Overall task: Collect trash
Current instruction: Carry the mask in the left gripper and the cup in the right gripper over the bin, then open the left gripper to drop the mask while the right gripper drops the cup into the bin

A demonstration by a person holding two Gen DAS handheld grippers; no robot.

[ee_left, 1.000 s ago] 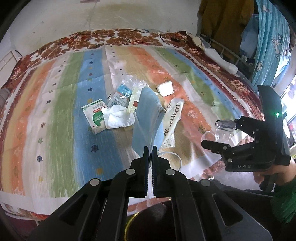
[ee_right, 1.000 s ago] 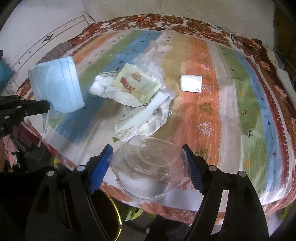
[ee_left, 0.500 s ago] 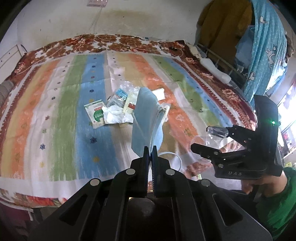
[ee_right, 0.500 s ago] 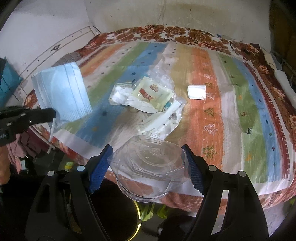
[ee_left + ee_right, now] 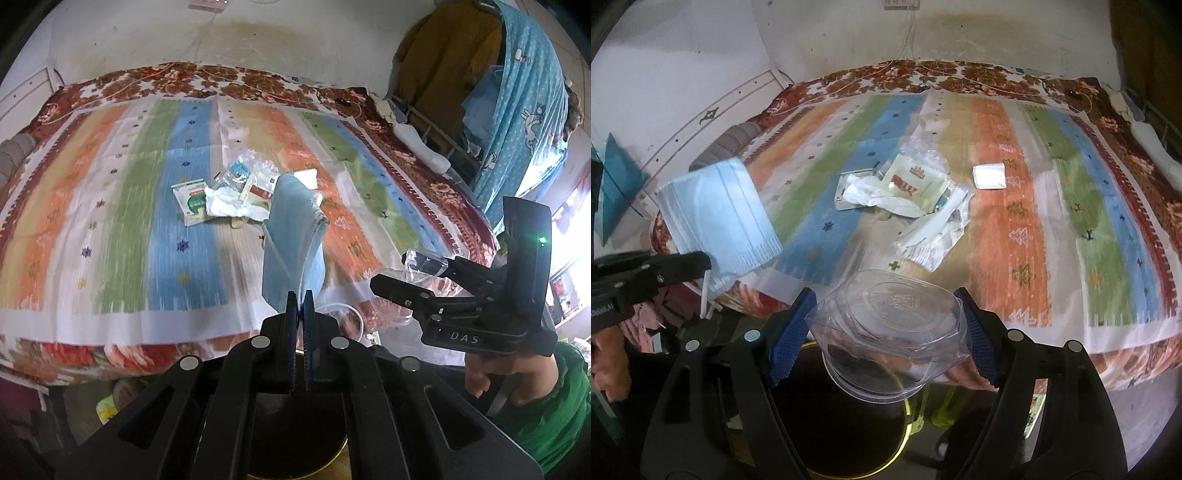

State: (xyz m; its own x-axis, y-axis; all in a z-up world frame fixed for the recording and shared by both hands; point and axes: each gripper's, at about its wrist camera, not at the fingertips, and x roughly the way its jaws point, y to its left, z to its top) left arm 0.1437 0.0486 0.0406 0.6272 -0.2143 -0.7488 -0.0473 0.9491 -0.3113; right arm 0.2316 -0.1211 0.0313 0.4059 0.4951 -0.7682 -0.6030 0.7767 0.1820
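My left gripper (image 5: 301,299) is shut on a light blue face mask (image 5: 291,240), which stands up from the fingertips; it also shows in the right wrist view (image 5: 716,218). My right gripper (image 5: 886,317) is shut on a clear plastic cup (image 5: 890,325), held off the bed's near edge. It shows in the left wrist view (image 5: 424,273) at the right. Below both grippers is a dark round bin with a yellow rim (image 5: 905,421). A heap of wrappers and tissue (image 5: 905,195) lies mid-bed on the striped blanket (image 5: 1015,229).
A small white packet (image 5: 989,176) lies alone on the orange stripe. A green and white packet (image 5: 190,201) lies left of the heap. A blue curtain (image 5: 517,96) and a metal rack stand right of the bed. A white wall runs behind.
Both grippers have drawn back from the bed with the mask and the cup; the bed looks smaller and farther, and the bin now sits below them.
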